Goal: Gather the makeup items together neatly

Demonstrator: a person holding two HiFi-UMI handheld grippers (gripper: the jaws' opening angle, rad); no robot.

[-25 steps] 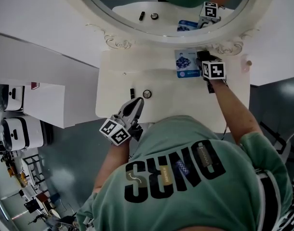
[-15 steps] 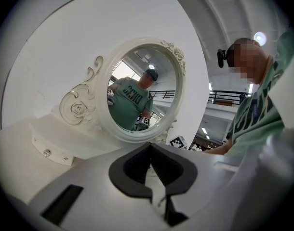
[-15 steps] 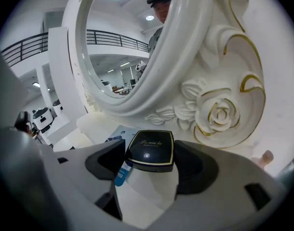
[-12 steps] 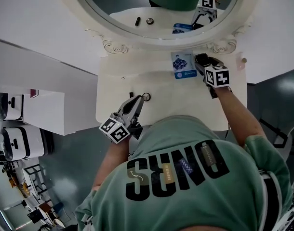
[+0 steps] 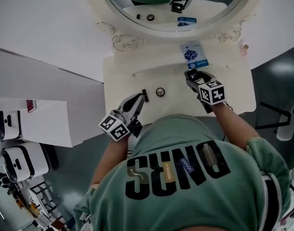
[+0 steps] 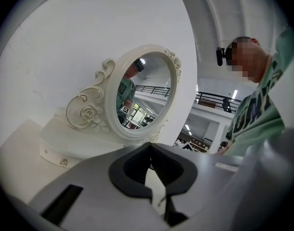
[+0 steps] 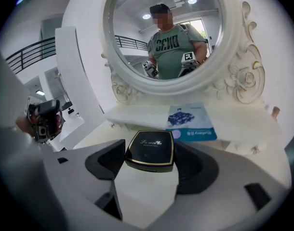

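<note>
My right gripper (image 5: pixel 193 77) (image 7: pixel 149 153) is shut on a black square compact (image 5: pixel 192 74) (image 7: pixel 150 150) with a gold rim, held over the middle of the white vanity table (image 5: pixel 233 97). A blue-and-white packet (image 5: pixel 195 55) (image 7: pixel 191 121) lies on the raised shelf under the mirror. A small round item (image 5: pixel 160 91) and a black lipstick tube (image 5: pixel 145 95) lie near the table's front left. My left gripper (image 5: pixel 139 99) (image 6: pixel 150 154) is shut with nothing in it, its tip just beside the lipstick tube.
A round ornate mirror (image 5: pixel 171 13) (image 7: pixel 168 32) (image 6: pixel 142 97) stands at the back of the table and reflects both grippers. The shelf has a small drawer knob (image 6: pixel 63 162). A white cabinet (image 5: pixel 46 117) stands to the table's left.
My right gripper has carried the compact away from the packet on the back shelf toward the table's middle. The left gripper has shifted a little toward the lipstick tube.
</note>
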